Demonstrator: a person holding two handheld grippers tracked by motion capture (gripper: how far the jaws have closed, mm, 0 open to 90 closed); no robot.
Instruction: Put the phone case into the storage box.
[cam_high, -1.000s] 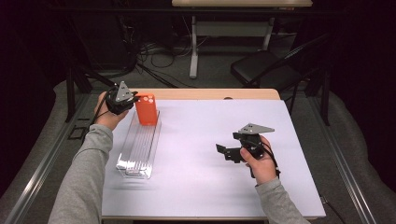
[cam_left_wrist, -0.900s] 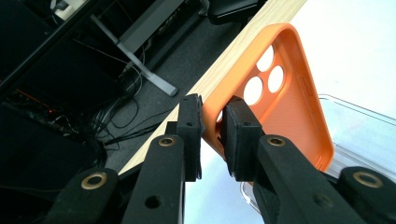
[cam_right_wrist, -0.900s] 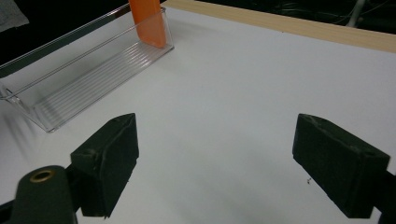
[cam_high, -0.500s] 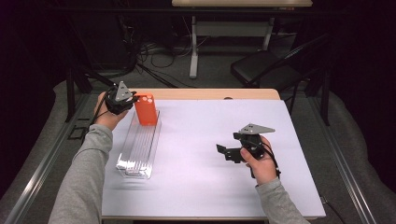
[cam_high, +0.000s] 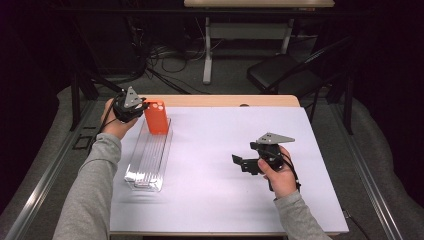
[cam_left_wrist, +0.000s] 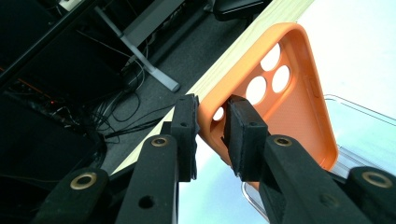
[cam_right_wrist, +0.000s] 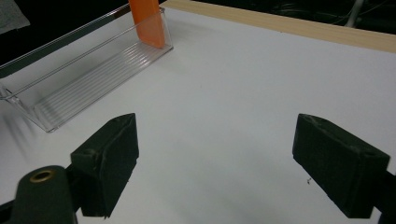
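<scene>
From the right gripper view I lose the orange phone case (cam_right_wrist: 148, 21) top past the frame edge; its foot inside the clear tray (cam_right_wrist: 70, 79) seems hidden behind the wall.

No lettering, label, brand or number can be read anywhere — not on any surface here.

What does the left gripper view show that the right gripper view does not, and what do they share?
Left gripper view: the left gripper shut on the rim of the orange phone case, the round holes in the case, and cables on the floor beyond the table.
Right gripper view: the right gripper open over the white table, and the clear tray along its full length, with its ribbed floor.
Both: the case standing at one end of the tray, and the table's wooden edge.
</scene>
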